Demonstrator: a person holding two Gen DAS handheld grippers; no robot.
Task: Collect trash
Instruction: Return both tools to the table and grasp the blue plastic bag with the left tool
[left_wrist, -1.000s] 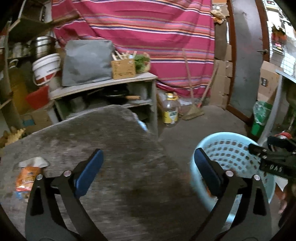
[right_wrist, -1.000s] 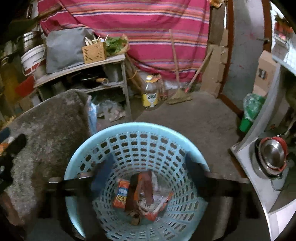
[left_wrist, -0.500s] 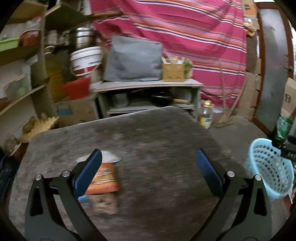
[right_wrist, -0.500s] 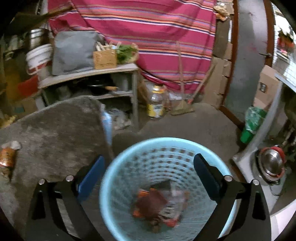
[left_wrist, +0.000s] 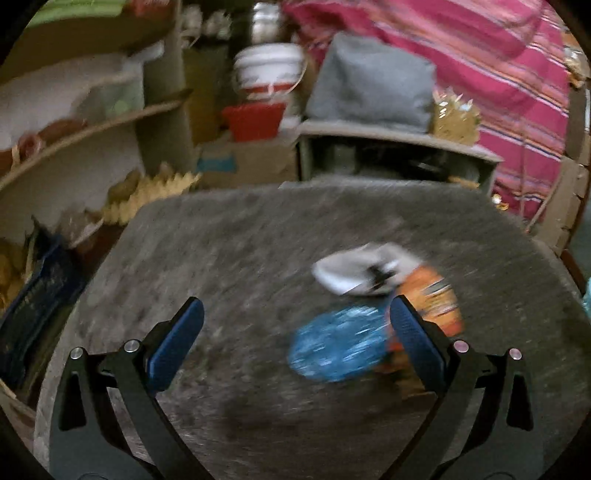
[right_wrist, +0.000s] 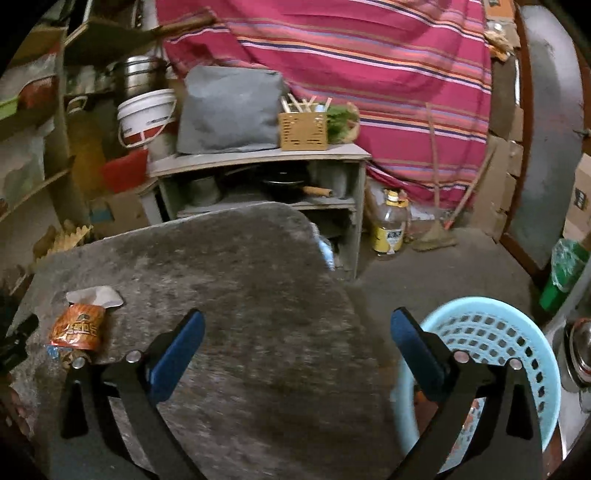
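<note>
An orange snack packet (left_wrist: 436, 299), a white wrapper (left_wrist: 358, 271) and a blue wrapper (left_wrist: 338, 343) lie together on the grey table (left_wrist: 229, 251), blurred in the left wrist view. My left gripper (left_wrist: 295, 341) is open and empty, low over the table, with its right finger next to the orange packet. The orange packet (right_wrist: 79, 326) and white wrapper (right_wrist: 96, 296) also show in the right wrist view at the table's left. My right gripper (right_wrist: 297, 345) is open and empty above the table's right edge. The light blue basket (right_wrist: 495, 332) with trash stands right of it.
A shelf unit (right_wrist: 258, 158) with a grey bag (right_wrist: 229, 110), wicker box and pots stands behind the table. A white bucket (right_wrist: 146, 112), shelves at left, a bottle (right_wrist: 389, 225) and broom on the floor, a green bag (right_wrist: 565, 269) at right.
My left gripper has swung left from the basket to the wrappers on the table. My right gripper has pulled back from over the basket to the table's right edge.
</note>
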